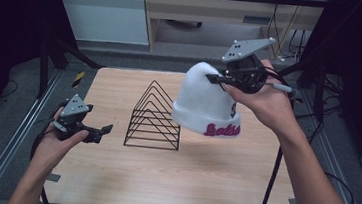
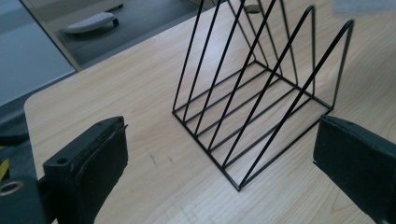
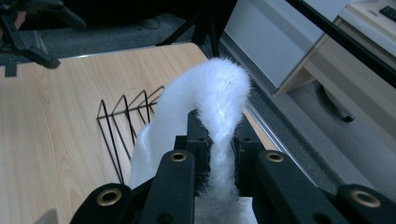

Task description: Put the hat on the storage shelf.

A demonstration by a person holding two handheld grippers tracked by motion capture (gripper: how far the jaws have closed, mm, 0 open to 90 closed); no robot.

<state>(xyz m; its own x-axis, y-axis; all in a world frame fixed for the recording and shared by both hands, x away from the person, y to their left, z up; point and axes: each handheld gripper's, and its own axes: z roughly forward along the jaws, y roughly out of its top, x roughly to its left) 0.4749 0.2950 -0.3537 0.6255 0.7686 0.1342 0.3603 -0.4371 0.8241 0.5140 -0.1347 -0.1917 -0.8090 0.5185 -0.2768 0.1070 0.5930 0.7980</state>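
Observation:
A white fuzzy beanie (image 1: 203,100) with pink lettering on its cuff hangs in the air just right of a black wire rack (image 1: 154,114). My right gripper (image 1: 216,78) is shut on the beanie's crown; in the right gripper view the white fabric (image 3: 219,100) is pinched between the black jaws and arches above them. My left gripper (image 1: 105,131) hovers low over the table, left of the rack, open with nothing between its jaws. In the left gripper view the wire rack (image 2: 261,88) stands ahead between the two wide-apart pads (image 2: 100,156).
The light wooden table (image 1: 186,178) stretches in front of the rack. Metal rails (image 1: 9,141) run along its left side. Beyond the far edge are a wooden cabinet (image 1: 217,15) and cables on the floor.

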